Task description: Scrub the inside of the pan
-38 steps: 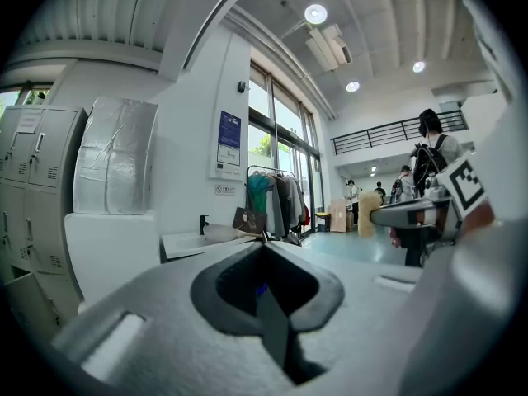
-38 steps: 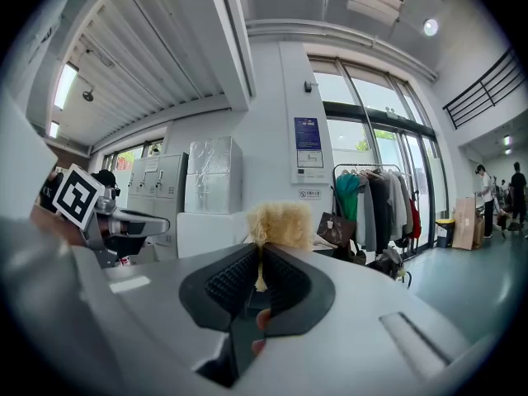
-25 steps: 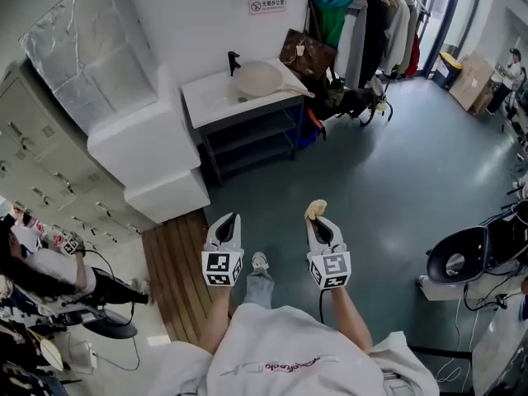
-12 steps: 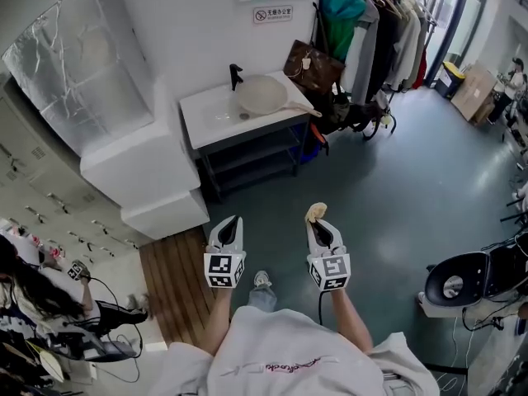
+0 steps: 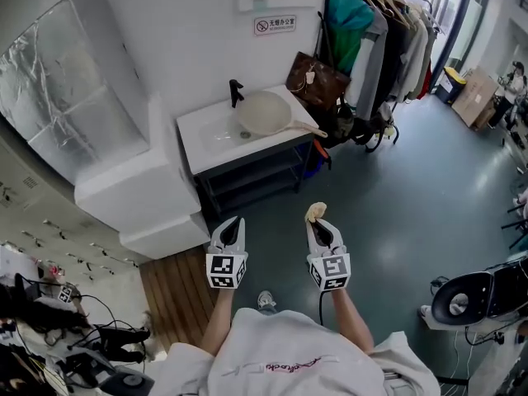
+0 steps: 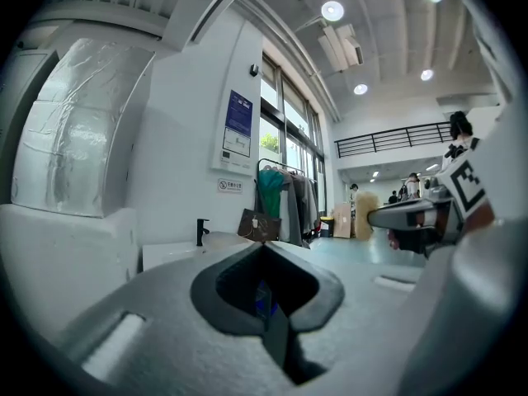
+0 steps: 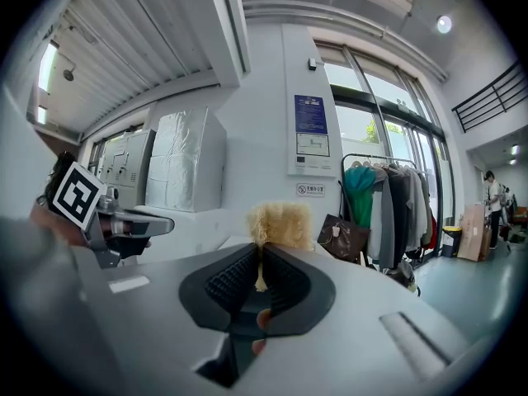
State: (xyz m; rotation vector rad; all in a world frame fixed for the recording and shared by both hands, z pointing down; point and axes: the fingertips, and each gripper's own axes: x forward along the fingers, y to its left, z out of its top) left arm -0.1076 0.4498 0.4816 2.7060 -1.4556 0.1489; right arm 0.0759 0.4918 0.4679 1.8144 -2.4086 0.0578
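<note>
**Closing in on the pan – no scrubbing yet**

Vs 1 s ago, the white tabletop (image 5: 198, 143) w/ the pan (image 5: 264, 110) sits lower and nearer in the head view, so the person has walked toward it. Both tools are held out front the same way as before.

Right hand-held gripper (image 5: 318, 221) is clenched on a yellowish fluffy scrubber (image 5: 314, 211), its tuft sticking out past the tips; the right gripper view shows the pad pinched between ribbed jaws. Left hand-held gripper (image 5: 233, 223) has its jaws closed w/ nothing between them.

Pan lies by the black faucet (image 5: 235, 91), handle toward the clothes rack (image 5: 379, 23), well apart from both tools, w/ open floor (image 5: 388, 196) between. Approach phase, I'd say: the scrubber is ready, but the inside of the pan is untouched.
</note>
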